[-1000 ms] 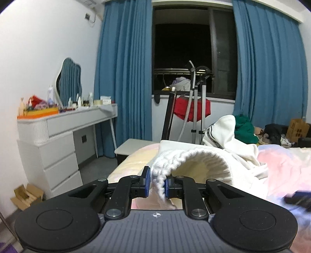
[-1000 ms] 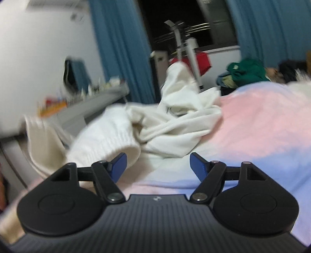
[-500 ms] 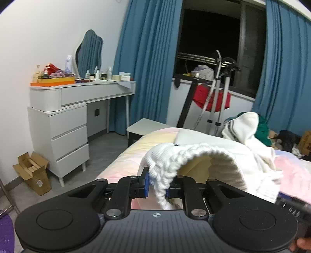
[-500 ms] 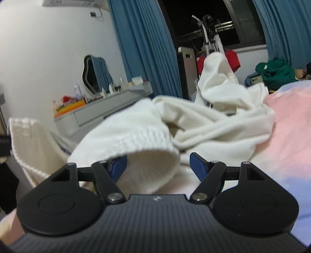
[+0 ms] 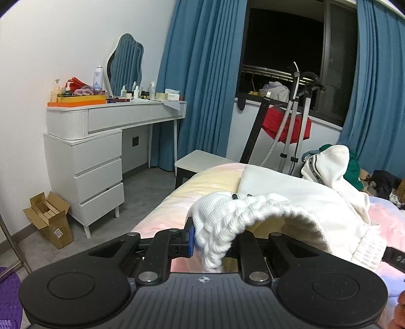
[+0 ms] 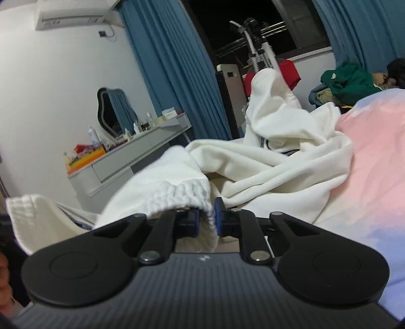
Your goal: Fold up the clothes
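White sweatshirt [image 5: 291,192] heaped on the pastel bed [image 5: 177,202], ribbed hem lifted at the near edge. Left gripper [image 5: 215,239] clamped on the hem's left part; right gripper [image 6: 207,220] pinched together on the ribbing further right. Judging by this, at the spreading step: hem held at two points, body crumpled beyond. Next, probably drawing apart and lifting to shake flat. Left view alone showing the cardboard box [image 5: 49,220] by the dresser [image 5: 101,151]; right view alone showing the air conditioner [image 6: 73,12].
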Demonstrator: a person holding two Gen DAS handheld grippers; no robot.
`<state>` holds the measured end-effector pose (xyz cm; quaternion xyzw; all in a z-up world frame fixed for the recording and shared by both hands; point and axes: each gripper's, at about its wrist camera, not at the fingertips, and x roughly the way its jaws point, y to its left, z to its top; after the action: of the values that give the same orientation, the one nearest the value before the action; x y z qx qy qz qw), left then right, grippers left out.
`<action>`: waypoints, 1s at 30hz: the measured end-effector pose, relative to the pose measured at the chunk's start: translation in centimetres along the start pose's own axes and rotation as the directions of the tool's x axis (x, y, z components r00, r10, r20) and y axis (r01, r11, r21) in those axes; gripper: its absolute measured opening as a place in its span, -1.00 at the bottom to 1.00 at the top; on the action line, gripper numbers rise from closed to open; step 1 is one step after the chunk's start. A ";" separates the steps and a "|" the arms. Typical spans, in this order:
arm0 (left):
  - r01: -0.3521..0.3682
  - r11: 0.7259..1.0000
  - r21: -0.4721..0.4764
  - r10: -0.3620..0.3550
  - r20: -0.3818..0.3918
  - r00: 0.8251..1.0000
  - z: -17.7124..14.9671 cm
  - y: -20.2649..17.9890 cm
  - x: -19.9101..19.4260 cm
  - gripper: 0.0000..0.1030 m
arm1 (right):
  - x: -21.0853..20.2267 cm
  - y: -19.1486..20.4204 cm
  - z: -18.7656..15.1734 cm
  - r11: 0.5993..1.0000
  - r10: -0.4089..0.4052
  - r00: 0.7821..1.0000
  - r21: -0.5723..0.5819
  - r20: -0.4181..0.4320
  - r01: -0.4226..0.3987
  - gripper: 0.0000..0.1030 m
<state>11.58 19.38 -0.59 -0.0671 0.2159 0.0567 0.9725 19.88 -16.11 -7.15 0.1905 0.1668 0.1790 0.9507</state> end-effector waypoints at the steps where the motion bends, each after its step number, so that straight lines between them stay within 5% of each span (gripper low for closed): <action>1: 0.014 1.000 -0.012 -0.014 -0.003 1.000 0.1 0.0 -0.3 -0.69 | -0.6 0.1 0.2 1.000 0.002 1.000 0.000 0.008 -0.002 -0.76; 6: 0.075 0.996 -0.058 -0.075 -0.008 0.997 0.1 0.3 -2.0 -0.69 | -5.0 2.0 1.2 0.997 -0.029 0.998 -0.063 0.064 0.033 -0.80; 15: 0.115 0.988 -0.103 -0.121 -0.055 0.991 -0.9 0.9 -3.8 -0.67 | -14.9 2.8 2.0 0.988 -0.154 0.981 -0.008 0.122 0.156 -0.80; 23: 0.105 0.982 -0.156 -0.126 -0.131 0.983 -1.4 2.2 -4.0 -0.67 | -16.2 2.0 -2.7 0.974 -0.200 0.964 0.072 -0.173 0.215 -0.79; 30: 0.090 0.949 -0.302 -0.149 -0.178 0.973 -1.2 5.0 -3.2 -0.67 | -14.1 2.6 -3.3 0.984 -0.154 0.960 0.055 -0.233 0.171 -0.71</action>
<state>7.46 23.87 -0.81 -0.2282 0.2967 0.0214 0.9271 5.46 -18.59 -5.45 0.1899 0.2963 0.1146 0.9290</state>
